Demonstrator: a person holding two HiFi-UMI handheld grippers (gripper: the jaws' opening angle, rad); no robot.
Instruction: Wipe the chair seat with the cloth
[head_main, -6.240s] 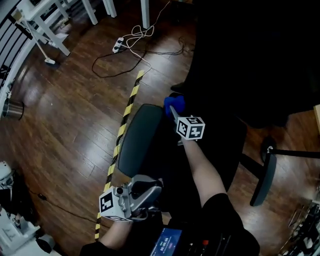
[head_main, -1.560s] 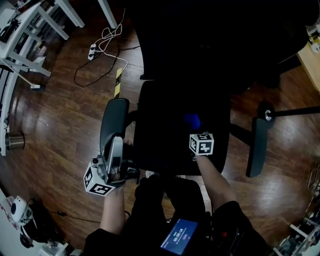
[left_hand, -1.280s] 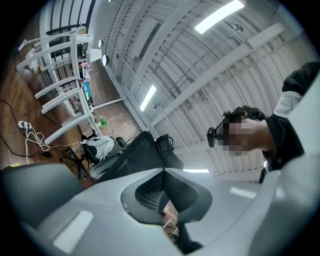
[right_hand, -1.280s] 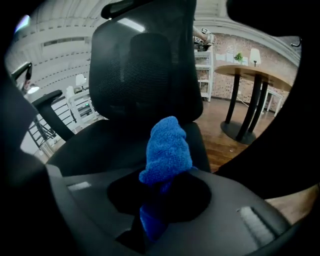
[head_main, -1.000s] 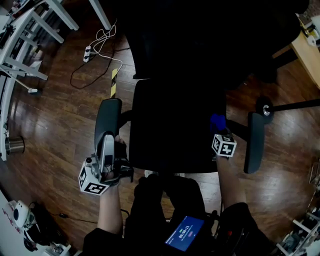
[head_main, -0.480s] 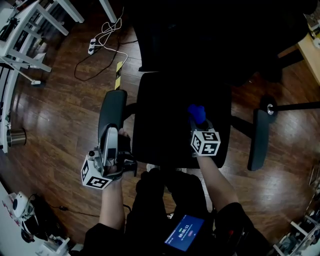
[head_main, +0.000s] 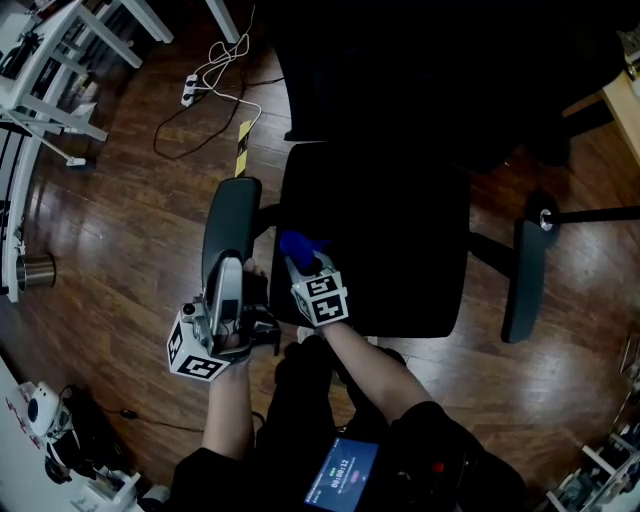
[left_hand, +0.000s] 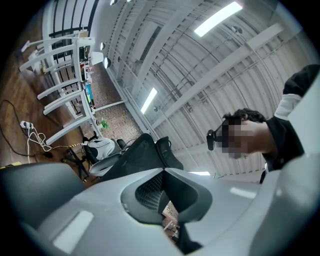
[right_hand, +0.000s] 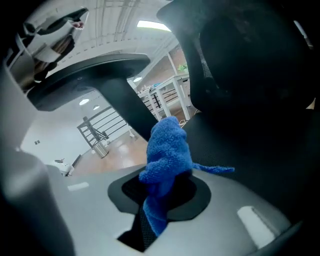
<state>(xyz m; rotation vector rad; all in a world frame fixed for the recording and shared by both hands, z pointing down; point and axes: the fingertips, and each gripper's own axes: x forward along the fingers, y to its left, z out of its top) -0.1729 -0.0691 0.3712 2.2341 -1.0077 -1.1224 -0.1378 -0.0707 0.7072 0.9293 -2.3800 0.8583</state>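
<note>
The black chair seat (head_main: 385, 235) fills the middle of the head view, with its left armrest (head_main: 230, 225) and right armrest (head_main: 526, 278) at the sides. My right gripper (head_main: 300, 260) is shut on the blue cloth (head_main: 298, 244) and holds it on the seat's front left corner. In the right gripper view the blue cloth (right_hand: 167, 152) bulges out of the right gripper (right_hand: 165, 187), with the dark seat (right_hand: 260, 145) beside it. My left gripper (head_main: 228, 272) is shut and empty beside the left armrest's near end. In its own view the left gripper (left_hand: 164, 174) points up at the ceiling.
A power strip with white cables (head_main: 190, 90) and a strip of yellow-black tape (head_main: 243, 135) lie on the wood floor beyond the chair. White table legs (head_main: 60, 50) stand at top left and a metal can (head_main: 35, 270) at left. A wooden desk corner (head_main: 625, 100) is at right.
My right gripper has swept the cloth across the seat, from the right side to the front left corner. The left gripper stays by the left armrest.
</note>
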